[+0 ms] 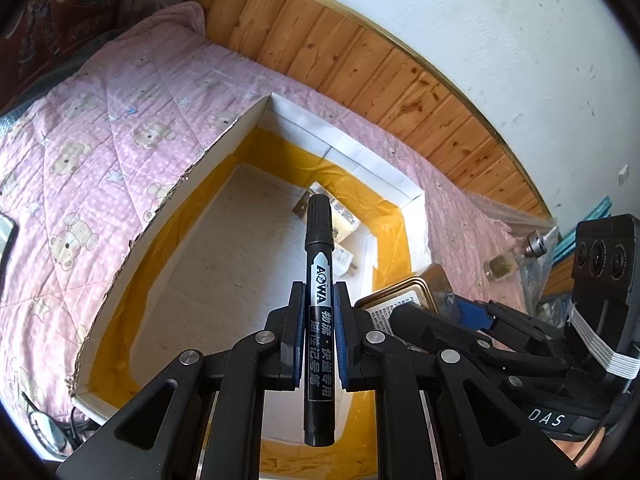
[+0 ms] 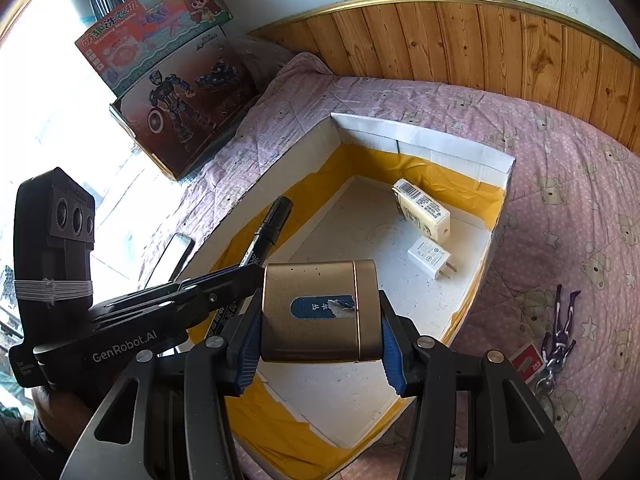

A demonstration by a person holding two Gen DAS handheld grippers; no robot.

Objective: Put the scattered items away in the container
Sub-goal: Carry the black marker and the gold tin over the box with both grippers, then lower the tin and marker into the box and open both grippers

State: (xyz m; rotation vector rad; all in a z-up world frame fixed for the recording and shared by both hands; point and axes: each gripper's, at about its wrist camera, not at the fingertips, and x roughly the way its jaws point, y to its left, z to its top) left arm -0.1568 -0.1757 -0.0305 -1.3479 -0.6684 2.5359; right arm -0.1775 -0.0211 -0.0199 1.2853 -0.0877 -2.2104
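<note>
Both loads hang over the open box [image 2: 420, 140]. The left tool [image 1: 316, 316] clamps a marker [image 1: 318, 272], its long axis pointing forward over the floor. The right tool [image 2: 320, 332] clamps a gold tin [image 2: 320, 312] beside it.

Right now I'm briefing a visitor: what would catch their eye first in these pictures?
Both claws hang loaded over the white, yellow-lined box on the pink bear-print quilt. The left claw grips a black marker; the right claw clamps a gold tin. Inside the box lie a white charger and a cream packet.
</note>
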